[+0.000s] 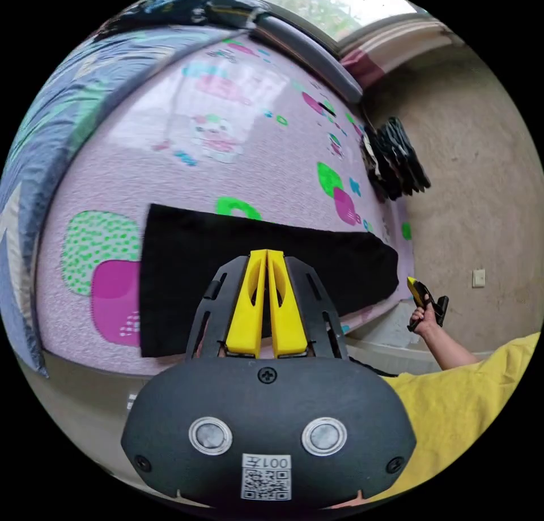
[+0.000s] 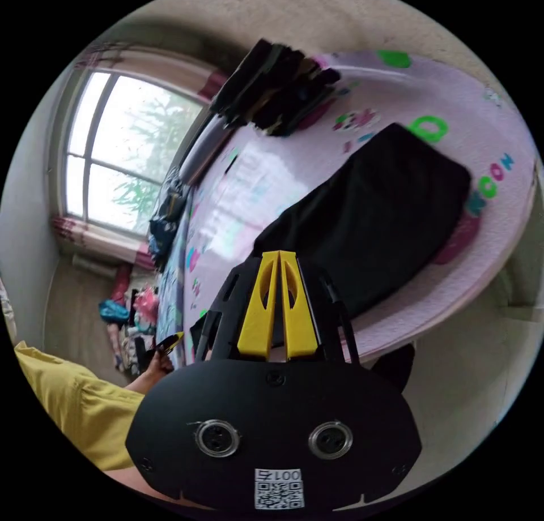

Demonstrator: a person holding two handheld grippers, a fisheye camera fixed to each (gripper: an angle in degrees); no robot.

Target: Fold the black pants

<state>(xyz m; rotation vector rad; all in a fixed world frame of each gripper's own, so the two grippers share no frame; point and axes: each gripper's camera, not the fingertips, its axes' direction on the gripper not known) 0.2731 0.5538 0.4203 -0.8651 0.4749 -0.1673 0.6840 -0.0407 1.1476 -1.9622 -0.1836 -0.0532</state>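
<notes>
Nearest in the left gripper view, the left gripper [image 1: 266,255] has its yellow plastic fingers [image 1: 247,306] pressed together with nothing between them, held above the near edge of the bed. In the right gripper view, the right gripper [image 2: 279,256] likewise has its tips meeting and pinches nothing; it also shows in the left gripper view [image 1: 415,286], lifted clear in the person's hand [image 1: 425,317] beside a yellow cloth sleeve [image 1: 470,385].

Just beyond the fingers lie the black pants [image 1: 255,260], a matte, soft fabric laid flat on the pink, finely textured bed sheet [image 1: 255,164] printed with green and magenta shapes. They form one long, narrow band with a square end and a rounded end [image 2: 385,204], smooth and without wrinkles. This looks like the legs already laid one over the other lengthwise; folding the band across its length seems to be what is left, and neither gripper holds cloth at present.

Farther off, a stack of dark folded garments [image 1: 396,158] sits at the bed's far edge, a blue patterned quilt [image 1: 51,130] along one side, and a bright window [image 2: 119,153] behind.
</notes>
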